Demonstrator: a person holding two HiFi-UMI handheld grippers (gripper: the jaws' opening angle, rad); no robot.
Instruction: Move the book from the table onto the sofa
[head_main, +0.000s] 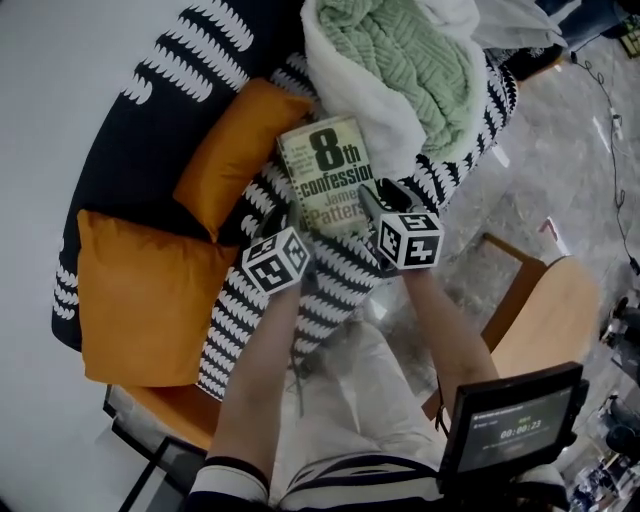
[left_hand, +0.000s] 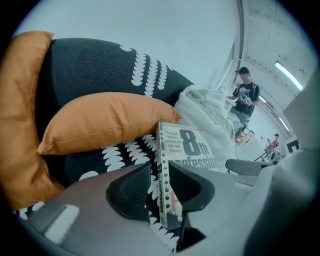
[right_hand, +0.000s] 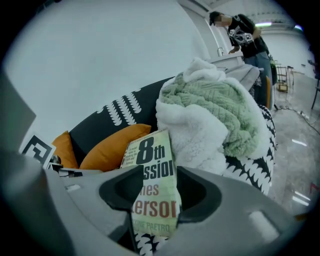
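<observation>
Book (head_main: 325, 175) sits on the sofa (head_main: 160, 130) seat, between orange cushion (head_main: 235, 150) and blanket (head_main: 400, 70). Left gripper (left_hand: 159, 192) straddles its spine, slack on one side. Right gripper (right_hand: 155, 192) gapes over the lower corner. Best bet now: spread the left wider and back both straight out, no dragging.

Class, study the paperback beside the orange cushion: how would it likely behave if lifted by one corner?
The book looks thin, so probably light. Its cover bows in the right gripper view, so it would likely droop from a corner.
</observation>
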